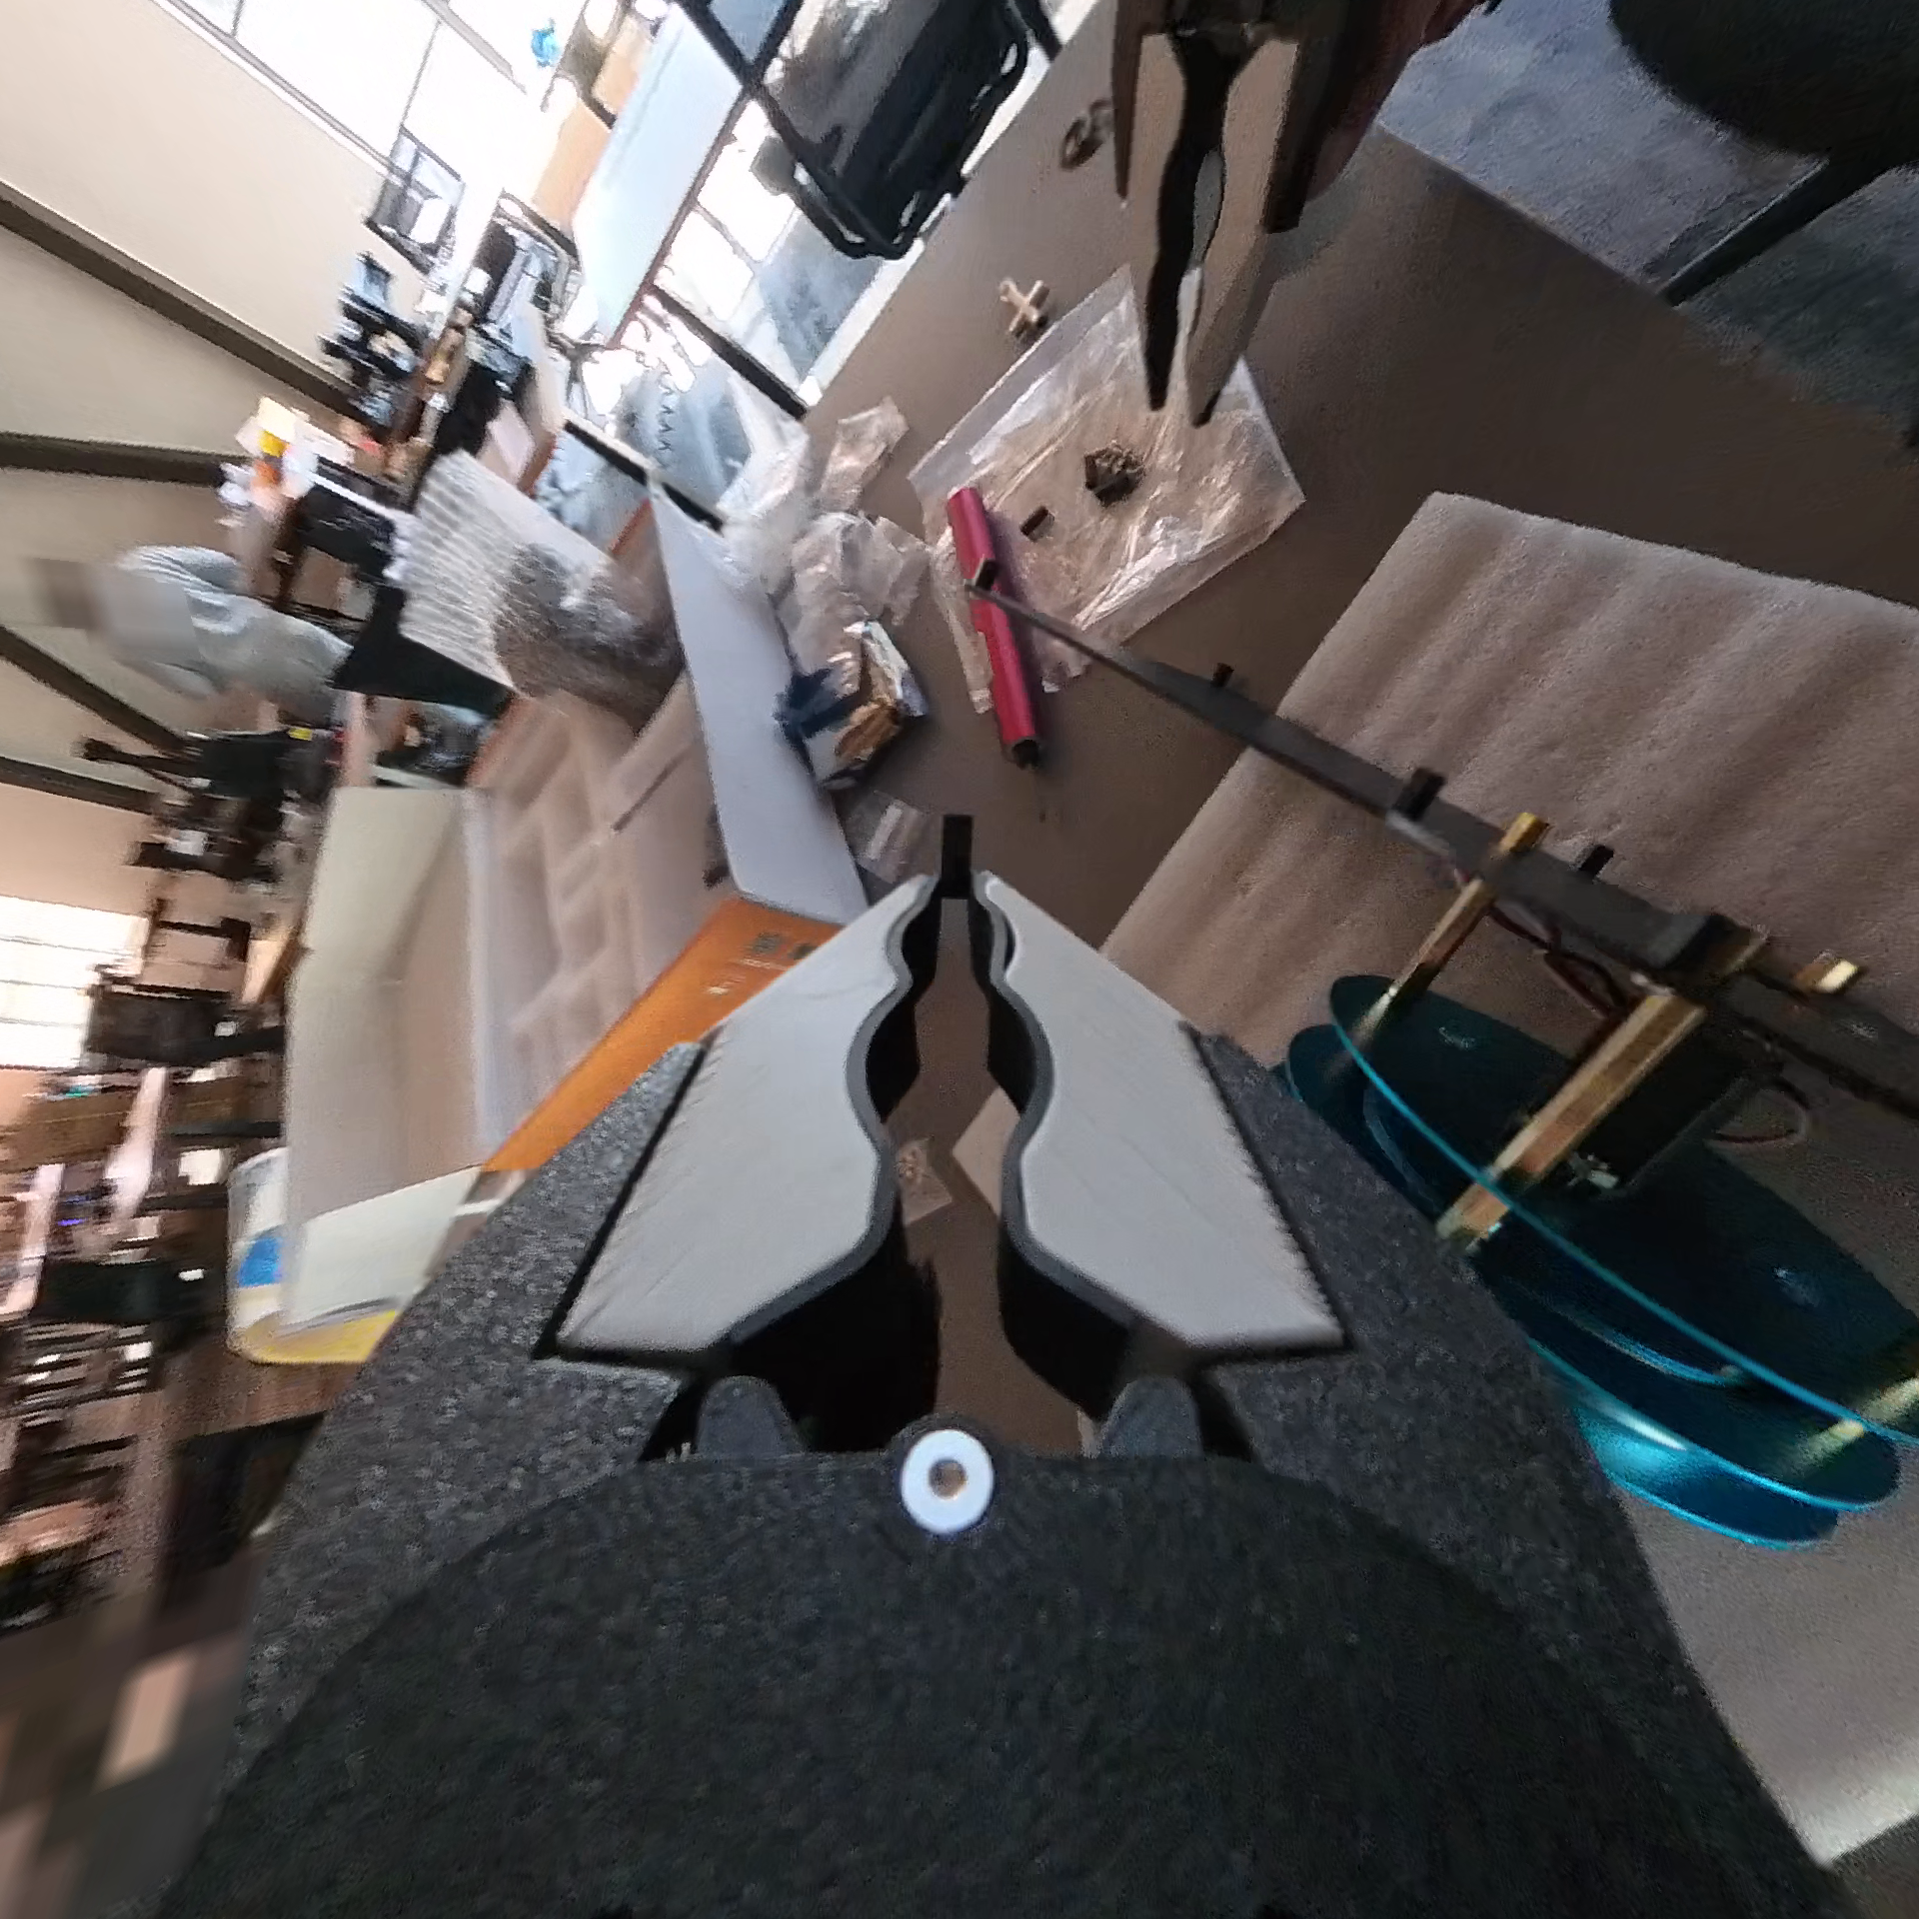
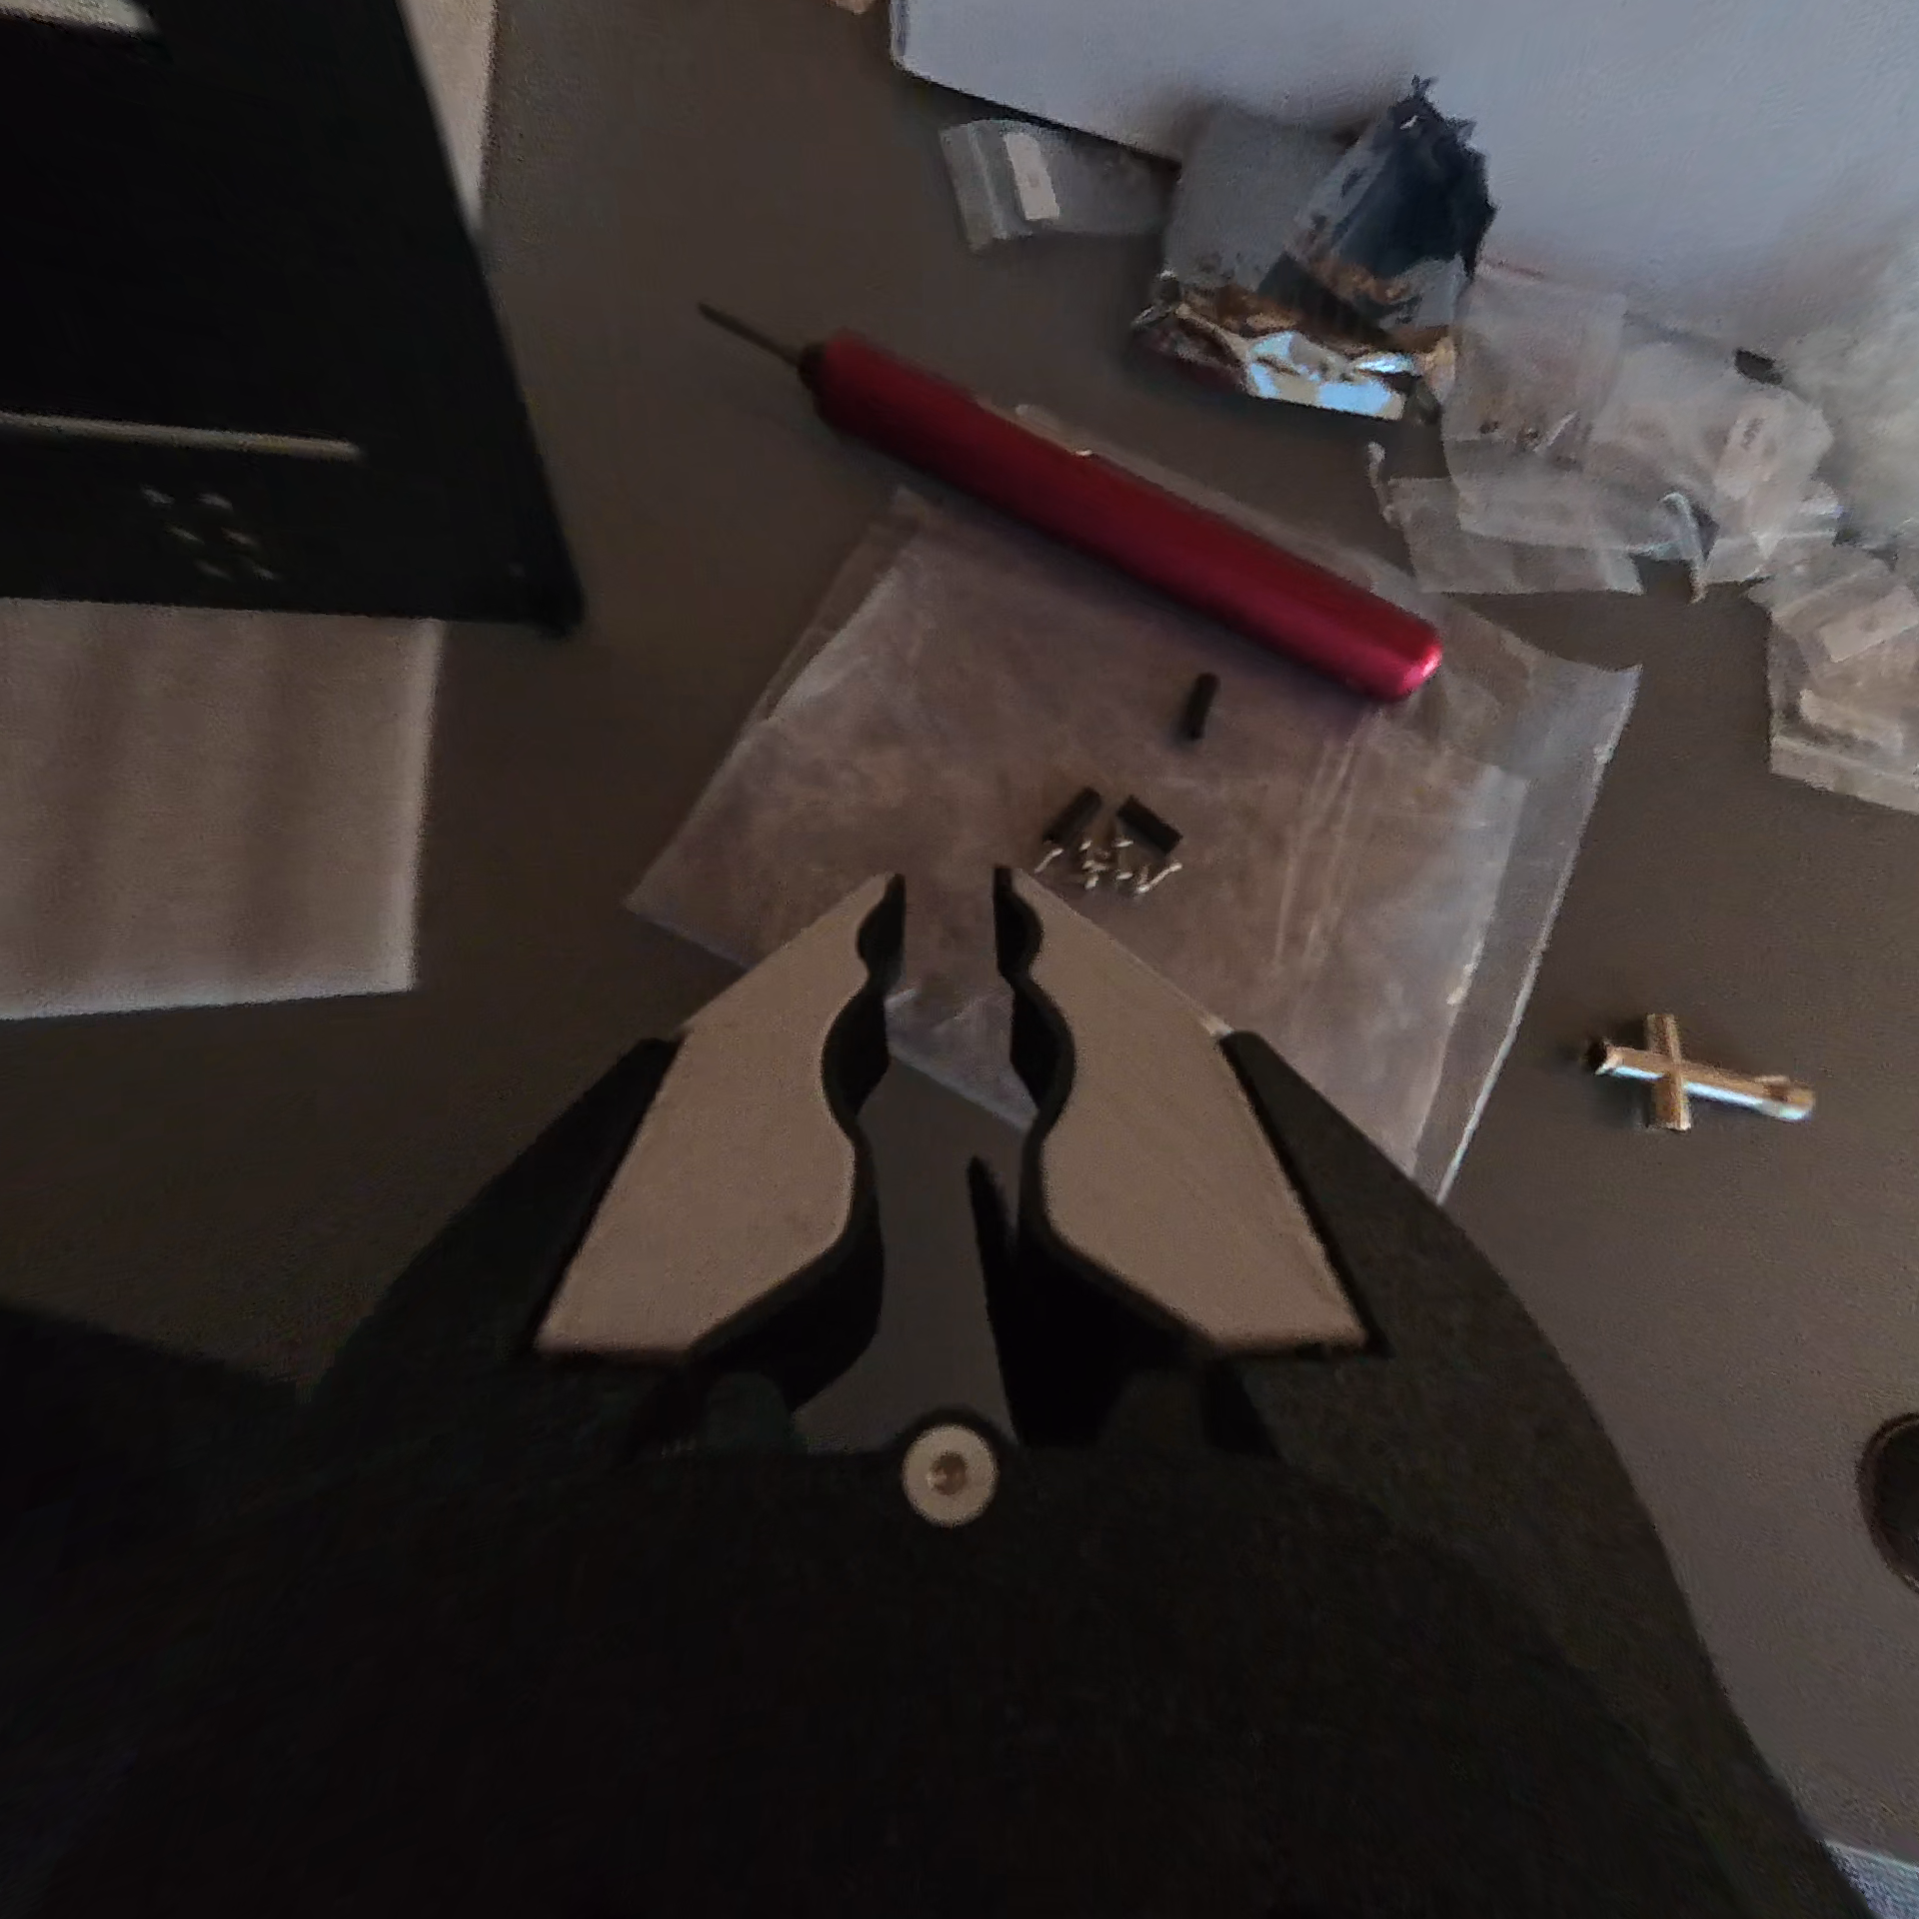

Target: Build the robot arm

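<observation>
Left wrist view. The left gripper (image 1: 956,883) is seen with its fingertips almost together, clamped on a small black part (image 1: 955,854) that protrudes past the tips. The gripper is held above the brown table (image 1: 1038,187), tilted against the scene. Just to its right, a blue disc assembly (image 1: 1620,1277) with brass standoffs (image 1: 1558,1116) is seen resting on a pale foam pad (image 1: 1620,665); a thin black plate (image 1: 1454,820) is mounted on it edge-on. Ahead lie a red screwdriver (image 1: 992,623), a clear plastic bag (image 1: 1142,498) bearing small dark parts, and a metal cross wrench (image 1: 1026,307). Beside the left finger an orange box (image 1: 727,976) is noted; printing is present on it but is not reproduced. The right gripper (image 1: 1179,400) hangs over the bag at the top of the frame.

Right wrist view. The right gripper (image 2: 947,883) is recorded with a narrow gap between its tips and nothing held between them. It stands over the near edge of the clear plastic bag (image 2: 1298,831). A cluster of small black parts and screws (image 2: 1109,843) lies on the bag just ahead of the right tip; one further black part (image 2: 1197,706) lies beyond. The red screwdriver (image 2: 1132,519) rests across the bag's far corner. The metal cross wrench (image 2: 1698,1075) lies apart, to the right. Crumpled foil packaging (image 2: 1308,343) and small clear bags (image 2: 1661,467) are observed at the far edge. Labels there are too blurred to read.
</observation>
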Demonstrator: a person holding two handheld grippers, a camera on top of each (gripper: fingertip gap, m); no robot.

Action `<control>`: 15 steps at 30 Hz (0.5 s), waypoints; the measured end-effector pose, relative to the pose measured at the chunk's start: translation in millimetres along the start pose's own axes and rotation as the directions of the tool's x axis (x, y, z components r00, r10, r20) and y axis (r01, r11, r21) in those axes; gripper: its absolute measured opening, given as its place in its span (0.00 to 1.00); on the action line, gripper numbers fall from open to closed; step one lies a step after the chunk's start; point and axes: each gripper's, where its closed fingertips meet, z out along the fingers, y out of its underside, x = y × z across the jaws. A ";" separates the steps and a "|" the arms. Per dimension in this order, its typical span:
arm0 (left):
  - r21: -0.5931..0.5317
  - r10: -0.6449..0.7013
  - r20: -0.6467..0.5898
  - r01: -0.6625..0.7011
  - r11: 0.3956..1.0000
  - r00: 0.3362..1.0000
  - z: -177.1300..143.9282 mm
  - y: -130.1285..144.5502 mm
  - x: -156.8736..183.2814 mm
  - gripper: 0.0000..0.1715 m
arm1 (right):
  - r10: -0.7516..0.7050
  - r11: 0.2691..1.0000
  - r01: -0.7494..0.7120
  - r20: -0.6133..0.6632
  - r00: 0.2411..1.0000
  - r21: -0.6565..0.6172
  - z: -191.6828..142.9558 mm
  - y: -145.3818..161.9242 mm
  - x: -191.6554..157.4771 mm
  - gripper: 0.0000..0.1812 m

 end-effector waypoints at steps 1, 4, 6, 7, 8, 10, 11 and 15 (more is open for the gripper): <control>0.006 -0.021 -0.023 0.021 1.000 1.000 3.1 1.9 -0.7 0.02 | 0.008 1.000 -0.007 -0.010 1.000 0.009 3.8 -1.4 5.1 0.08; 0.030 -0.072 -0.073 0.074 0.997 0.995 11.5 0.5 -1.0 0.02 | 0.043 0.999 -0.043 0.017 0.999 -0.003 15.0 -1.5 10.4 0.07; 0.020 -0.088 -0.081 0.089 0.996 0.993 17.7 2.9 -1.5 0.02 | 0.042 0.999 -0.042 0.015 0.999 0.004 19.2 -1.5 13.7 0.05; 0.014 -0.090 -0.081 0.091 0.996 0.993 20.0 3.9 -1.5 0.02 | 0.051 0.999 -0.051 0.021 0.998 -0.012 21.6 1.9 15.1 0.06; 0.010 -0.094 -0.084 0.095 0.995 0.992 21.7 4.1 -1.0 0.02 | 0.057 0.998 -0.056 0.029 0.998 -0.019 23.5 4.8 15.7 0.06; 0.012 -0.106 -0.094 0.108 0.994 0.990 23.4 2.3 0.7 0.02 | 0.061 0.998 -0.060 0.038 0.997 -0.028 25.6 9.5 15.7 0.06; 0.012 -0.111 -0.101 0.113 0.994 0.989 24.5 1.8 1.9 0.02 | 0.061 0.998 -0.060 0.044 0.997 -0.023 25.3 9.4 14.4 0.05; -0.005 -0.111 -0.110 0.111 0.994 0.988 28.4 5.0 6.2 0.02 | 0.070 0.997 -0.068 0.087 0.994 -0.031 18.9 10.3 6.8 0.03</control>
